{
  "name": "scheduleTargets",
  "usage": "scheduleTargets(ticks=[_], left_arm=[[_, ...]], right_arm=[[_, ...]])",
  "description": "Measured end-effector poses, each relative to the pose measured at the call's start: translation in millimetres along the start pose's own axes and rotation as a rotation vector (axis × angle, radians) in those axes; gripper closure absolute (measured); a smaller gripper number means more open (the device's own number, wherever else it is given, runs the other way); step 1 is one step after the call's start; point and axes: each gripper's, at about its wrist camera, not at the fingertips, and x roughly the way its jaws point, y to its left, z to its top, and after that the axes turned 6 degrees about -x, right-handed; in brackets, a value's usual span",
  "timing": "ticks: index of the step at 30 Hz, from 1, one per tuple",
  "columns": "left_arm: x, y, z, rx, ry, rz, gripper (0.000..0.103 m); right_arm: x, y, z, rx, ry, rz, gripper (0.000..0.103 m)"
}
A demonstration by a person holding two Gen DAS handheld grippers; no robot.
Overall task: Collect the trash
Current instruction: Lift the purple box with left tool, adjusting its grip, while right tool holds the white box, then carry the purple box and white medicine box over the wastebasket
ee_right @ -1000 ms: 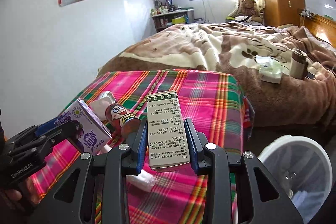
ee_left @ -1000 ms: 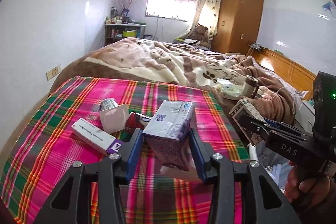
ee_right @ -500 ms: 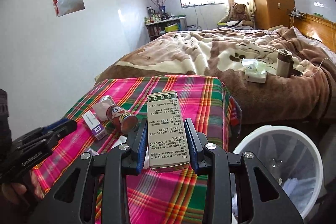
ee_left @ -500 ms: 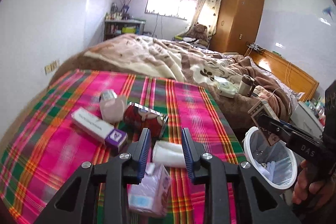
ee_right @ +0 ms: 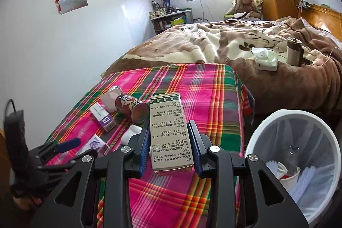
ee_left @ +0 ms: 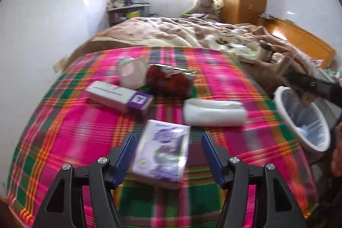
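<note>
A plaid cloth (ee_left: 70, 138) in pink, green and orange covers the surface at the foot of a bed (ee_right: 235, 46). Beside it, low on the right, stands a white mesh bin (ee_right: 269, 121) with crumpled paper inside. On the cloth lie a red snack can (ee_right: 131, 107) on its side, a rolled white towel (ee_left: 213, 115), a long white-and-purple box (ee_left: 119, 98) and a pale pink packet (ee_left: 130, 75). The right gripper (ee_right: 170, 142) is clamped on a beige printed box (ee_right: 167, 131), held above the cloth's near edge next to the bin. The left gripper (ee_left: 167, 151) has its jaws opening, and a purple carton (ee_left: 162, 155) lies on the cloth between them, clear of both pads.
</note>
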Motion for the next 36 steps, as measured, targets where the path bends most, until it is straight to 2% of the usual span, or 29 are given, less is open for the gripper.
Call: scheduleTargets(ticks=[5, 9, 11, 13, 14, 21, 36], left_arm=[[15.2, 17.0, -4.9, -0.03, 0.051, -0.015, 0.039], [27.2, 17.4, -8.6, -0.018, 0.097, -0.057, 0.038], [31.3, 16.7, -10.1, -0.017, 0.105, -0.049, 0.038], [30.0, 14.9, -10.6, -0.011, 0.092, -0.049, 0.038], [29.7, 14.8, -10.4, -0.016, 0.09, -0.05, 0.044], [16.7, 10.0, -4.7, -0.036, 0.051, -0.07, 0.045], [-36.6, -45.3, 14.6, 0.035, -0.057, -0.149, 0.047]], right_arm=[[-1.3, 4.7, -0.5, -0.005, 0.002, -0.005, 0.068], [0.0, 8.2, 0.2, -0.009, 0.001, -0.006, 0.068], [0.5, 9.6, 0.2, -0.01, 0.002, -0.009, 0.068], [0.7, 9.4, 0.1, -0.013, 0.004, -0.009, 0.068], [0.8, 9.5, -0.1, -0.014, 0.005, -0.012, 0.068], [-5.0, 6.5, -3.1, -0.005, 0.001, -0.022, 0.068], [-43.6, -10.9, -7.0, 0.032, -0.065, -0.054, 0.068]])
